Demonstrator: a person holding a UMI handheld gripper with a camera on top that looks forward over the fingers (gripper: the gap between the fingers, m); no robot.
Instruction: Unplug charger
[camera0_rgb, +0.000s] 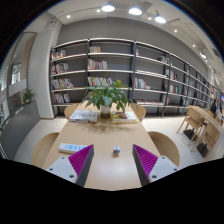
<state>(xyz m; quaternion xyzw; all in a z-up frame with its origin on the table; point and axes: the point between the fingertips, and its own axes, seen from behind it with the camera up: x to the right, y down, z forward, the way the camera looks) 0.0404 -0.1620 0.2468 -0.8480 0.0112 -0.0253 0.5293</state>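
Observation:
A small white charger (116, 151) stands on the light wooden table (112, 135), between my fingers and just ahead of their tips. What it is plugged into is too small to tell. My gripper (113, 159) is open, with wide gaps on both sides of the charger. The magenta pads (82, 158) on the two fingers face each other and touch nothing.
A potted green plant (107, 97) stands at the table's far end among books and papers (84, 116). A book (70, 148) lies left of the left finger. Chairs (44, 148) ring the table. Long bookshelves (120, 70) line the back wall. More tables and chairs (200, 122) stand to the right.

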